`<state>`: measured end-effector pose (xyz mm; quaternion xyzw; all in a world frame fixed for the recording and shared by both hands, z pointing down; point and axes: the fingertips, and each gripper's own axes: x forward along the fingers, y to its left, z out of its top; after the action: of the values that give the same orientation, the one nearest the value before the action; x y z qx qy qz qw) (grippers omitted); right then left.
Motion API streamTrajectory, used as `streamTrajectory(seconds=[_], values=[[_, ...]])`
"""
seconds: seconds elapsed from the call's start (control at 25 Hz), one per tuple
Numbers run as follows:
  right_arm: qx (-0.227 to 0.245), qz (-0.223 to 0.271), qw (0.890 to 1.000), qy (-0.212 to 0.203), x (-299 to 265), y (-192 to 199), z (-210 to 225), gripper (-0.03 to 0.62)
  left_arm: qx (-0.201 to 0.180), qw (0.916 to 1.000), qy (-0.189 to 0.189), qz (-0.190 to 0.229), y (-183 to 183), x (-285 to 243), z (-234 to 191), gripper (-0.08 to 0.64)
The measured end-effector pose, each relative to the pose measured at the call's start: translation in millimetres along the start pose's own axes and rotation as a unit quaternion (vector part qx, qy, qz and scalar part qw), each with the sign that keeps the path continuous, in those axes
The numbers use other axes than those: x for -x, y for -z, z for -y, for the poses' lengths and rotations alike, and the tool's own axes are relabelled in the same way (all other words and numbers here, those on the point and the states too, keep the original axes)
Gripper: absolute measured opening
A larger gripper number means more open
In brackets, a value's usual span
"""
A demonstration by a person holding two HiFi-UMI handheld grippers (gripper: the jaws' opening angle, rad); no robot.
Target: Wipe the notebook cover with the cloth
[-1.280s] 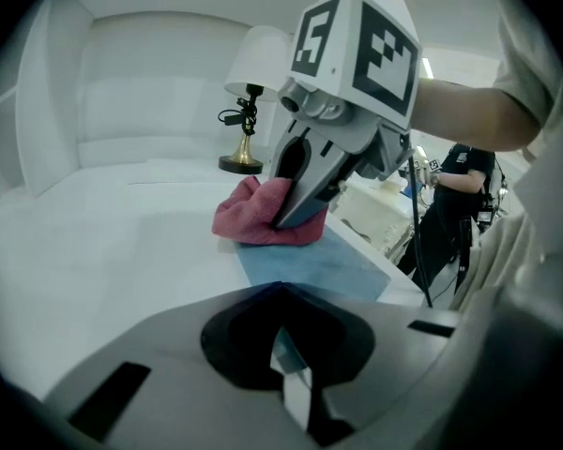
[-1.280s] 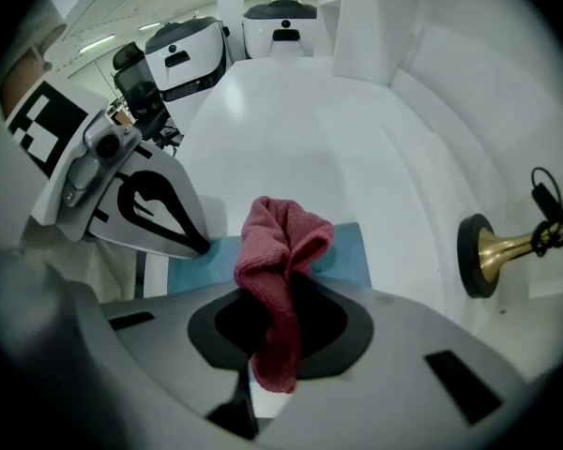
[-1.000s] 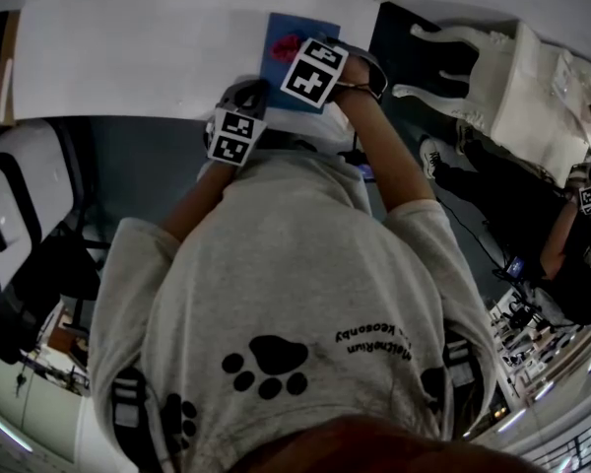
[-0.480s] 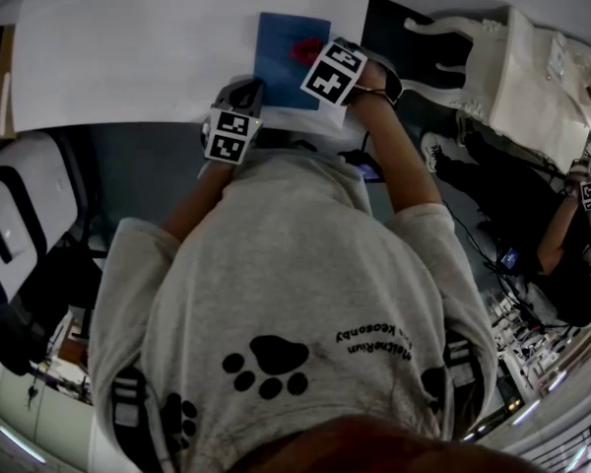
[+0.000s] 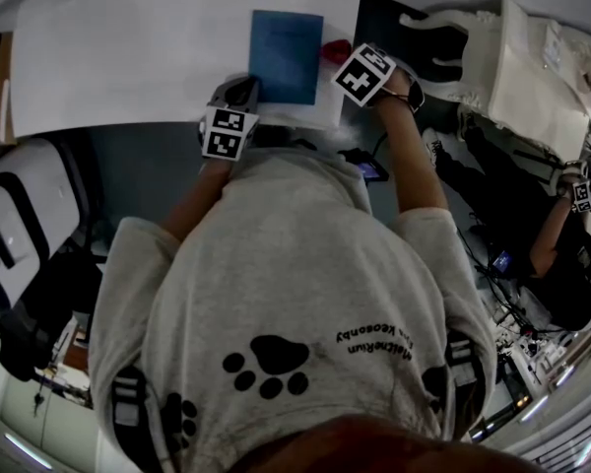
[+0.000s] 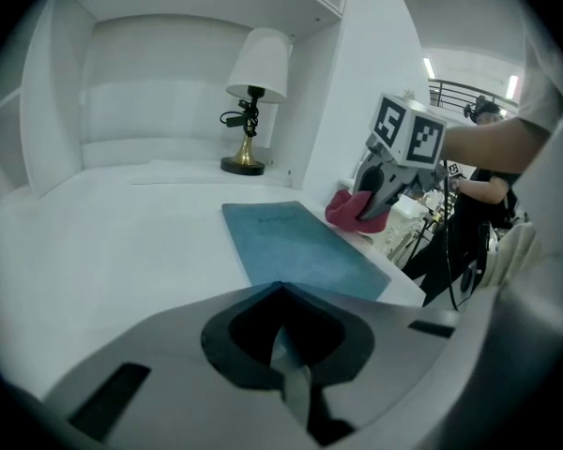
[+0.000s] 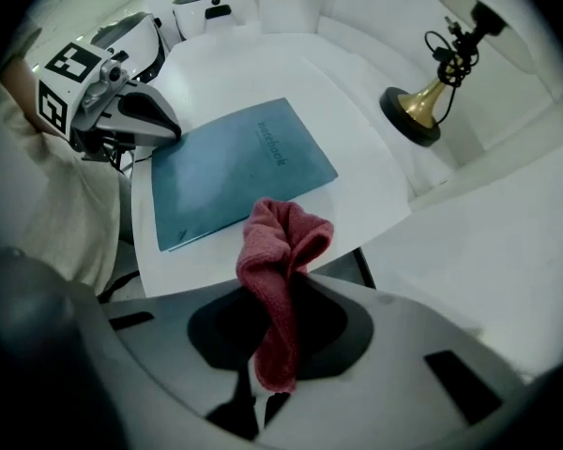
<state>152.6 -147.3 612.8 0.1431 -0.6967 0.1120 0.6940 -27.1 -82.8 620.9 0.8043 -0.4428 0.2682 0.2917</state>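
A blue notebook [image 5: 286, 55] lies flat on the white desk [image 5: 128, 57], close to its front edge. My left gripper [image 5: 240, 95] sits at the notebook's near left corner, jaws shut on that corner [image 7: 174, 131]. In the left gripper view the notebook [image 6: 296, 251] runs away from the jaws. My right gripper [image 5: 353, 63] hangs just past the notebook's right edge, off the cover, shut on a red cloth [image 5: 335, 51]. The cloth [image 7: 281, 251] bunches up out of the right gripper [image 7: 267, 382] jaws, above the desk's edge; the notebook [image 7: 235, 167] lies beyond it.
A lamp [image 6: 253, 101] with a brass foot [image 7: 411, 118] stands at the back of the desk alcove. To the right of the desk is a white chair [image 5: 512, 57], and farther off another person [image 5: 561, 244] stands. The desk's right edge is right below the cloth.
My right gripper has carried the cloth rightward across the notebook and off its right edge, so the whole cover now shows. The left gripper has stayed at the near corner.
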Motion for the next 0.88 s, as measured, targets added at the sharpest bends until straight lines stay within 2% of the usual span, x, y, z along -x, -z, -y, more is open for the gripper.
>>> streamTrajectory(seconds=[0.16, 0.32, 0.6, 0.88], values=[[-0.018, 0.034, 0.999, 0.007, 14, -7, -4, 0.061, 0.006, 1.0000, -0.001, 0.000, 5, 5, 1, 0.012], [-0.008, 0.074, 0.997, 0.009, 25, -29, -16, 0.061, 0.011, 0.9999, -0.001, -0.001, 8, 7, 4, 0.012], [0.042, 0.124, 0.991, -0.007, 37, -88, -51, 0.061, 0.017, 0.9998, 0.000, -0.004, 15, 14, 4, 0.012], [0.097, 0.140, 0.985, -0.027, 34, -137, -87, 0.061, 0.018, 0.9998, 0.001, -0.004, 18, 16, 6, 0.012]])
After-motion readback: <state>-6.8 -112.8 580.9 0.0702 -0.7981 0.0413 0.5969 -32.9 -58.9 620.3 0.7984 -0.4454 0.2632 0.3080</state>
